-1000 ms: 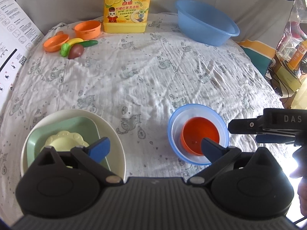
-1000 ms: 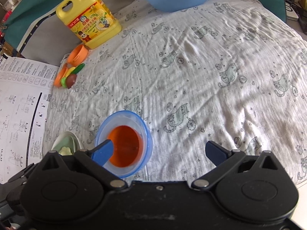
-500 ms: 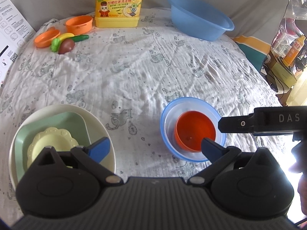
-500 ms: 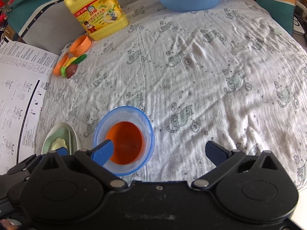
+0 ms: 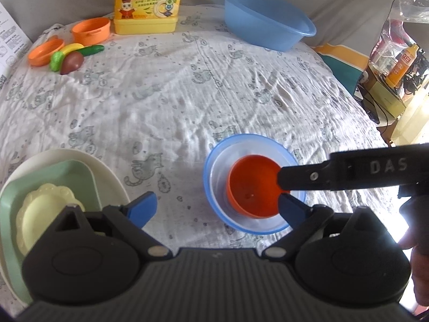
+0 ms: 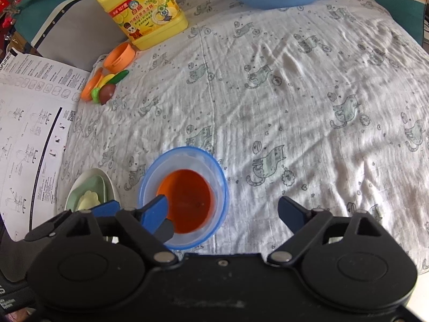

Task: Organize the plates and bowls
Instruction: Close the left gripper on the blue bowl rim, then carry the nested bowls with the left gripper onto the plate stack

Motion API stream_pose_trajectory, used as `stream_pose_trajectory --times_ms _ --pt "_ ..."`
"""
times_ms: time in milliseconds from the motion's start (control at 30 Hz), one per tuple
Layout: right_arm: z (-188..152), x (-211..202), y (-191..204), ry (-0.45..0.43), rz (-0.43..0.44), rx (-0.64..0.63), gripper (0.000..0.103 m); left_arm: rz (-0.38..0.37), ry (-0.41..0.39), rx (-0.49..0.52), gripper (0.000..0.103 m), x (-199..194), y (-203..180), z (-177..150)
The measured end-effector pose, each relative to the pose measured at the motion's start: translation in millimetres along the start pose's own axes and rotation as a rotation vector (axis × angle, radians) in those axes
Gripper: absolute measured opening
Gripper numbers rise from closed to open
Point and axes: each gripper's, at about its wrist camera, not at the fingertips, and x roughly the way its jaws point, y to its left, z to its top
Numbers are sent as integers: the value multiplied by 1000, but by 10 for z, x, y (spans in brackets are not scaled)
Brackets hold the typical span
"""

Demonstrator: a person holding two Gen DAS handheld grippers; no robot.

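- Currently both sets of jaws are standing wide apart, having just been closing a little, nothing clamped; the left gripper (image 5: pixel 217 206) and right gripper (image 6: pixel 222 209) are hovering beside the nested bowls.
- Seemingly sorted: the orange bowl (image 5: pixel 252 187) is sitting inside the blue bowl (image 5: pixel 214 171); plates (image 5: pixel 53 187) are lying stacked at nine o'clock of them.
- Likely remaining: small orange dishes (image 5: pixel 91 30) are waiting at eleven o'clock on the cloth-covered worktop (image 5: pixel 161 94), well apart.

Table is covered w/ a white cloth (image 5: pixel 166 102) printed w/ cats. Grey fabric w/ a teal band (image 6: pixel 53 18) is hung behind. Bright daylight is seen at right, over a cluttered shelf (image 5: pixel 388 91).
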Motion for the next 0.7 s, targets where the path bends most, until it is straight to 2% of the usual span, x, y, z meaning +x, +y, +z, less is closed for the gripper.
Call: stream_pose_trajectory --times_ms 100,167,300,500,533,700 --pt "7 57 14 14 16 -4 80 -18 9 -2 88 42 -13 4" --pt "8 89 31 12 17 -12 70 -30 17 -6 81 72 -17 9" --pt "11 142 46 10 17 -20 61 -59 41 -18 63 141 -7 31" --pt "18 219 61 18 30 -27 47 -84 73 -45 51 240 13 37" --pt "19 227 71 20 34 -29 41 -90 78 -48 47 254 14 36" --pt "37 227 153 8 8 -61 41 -68 74 -46 43 242 -4 54"
